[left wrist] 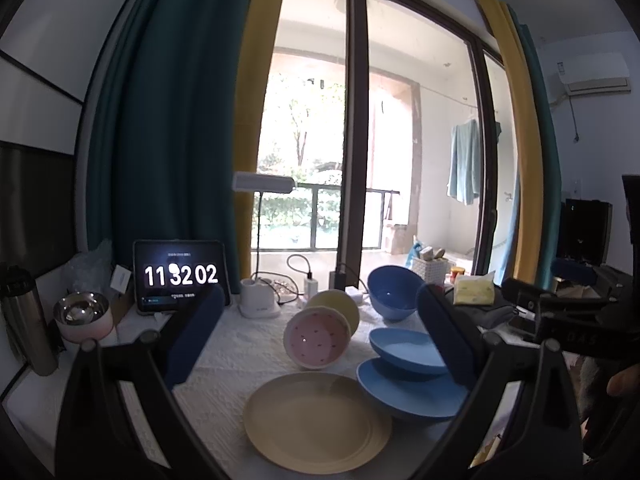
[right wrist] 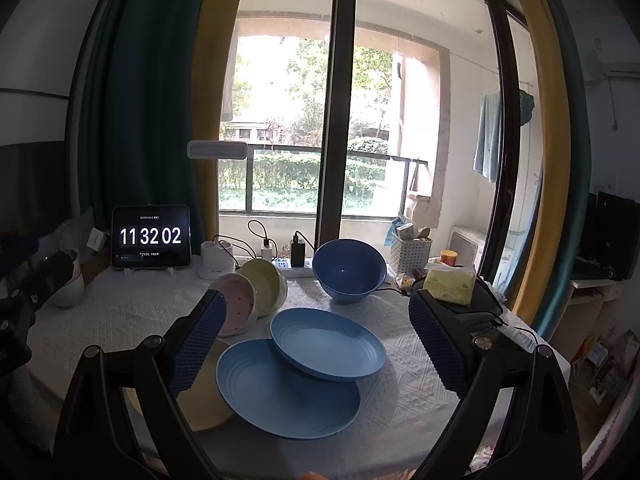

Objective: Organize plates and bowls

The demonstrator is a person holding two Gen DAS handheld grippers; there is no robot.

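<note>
On the white tablecloth lie a yellow plate [left wrist: 316, 420] [right wrist: 204, 400] and two blue plates, the smaller one [right wrist: 326, 344] [left wrist: 404, 350] resting partly on the larger one [right wrist: 286, 390] [left wrist: 408, 394]. A pink bowl [left wrist: 316, 338] [right wrist: 238, 308] leans tilted against a yellow bowl [left wrist: 340, 306] [right wrist: 266, 290]. A big blue bowl [left wrist: 394, 292] [right wrist: 348, 270] stands behind them. My left gripper [left wrist: 320, 336] is open above the table, nothing between its fingers. My right gripper [right wrist: 320, 342] is open over the blue plates, holding nothing.
A tablet clock [left wrist: 180, 276] [right wrist: 151, 236], a lamp base [left wrist: 258, 300], a power strip with chargers [right wrist: 288, 258], a steel bowl [left wrist: 80, 312] and a flask [left wrist: 28, 320] line the back and left. A tissue pack [right wrist: 450, 282] and basket [right wrist: 410, 252] sit at right.
</note>
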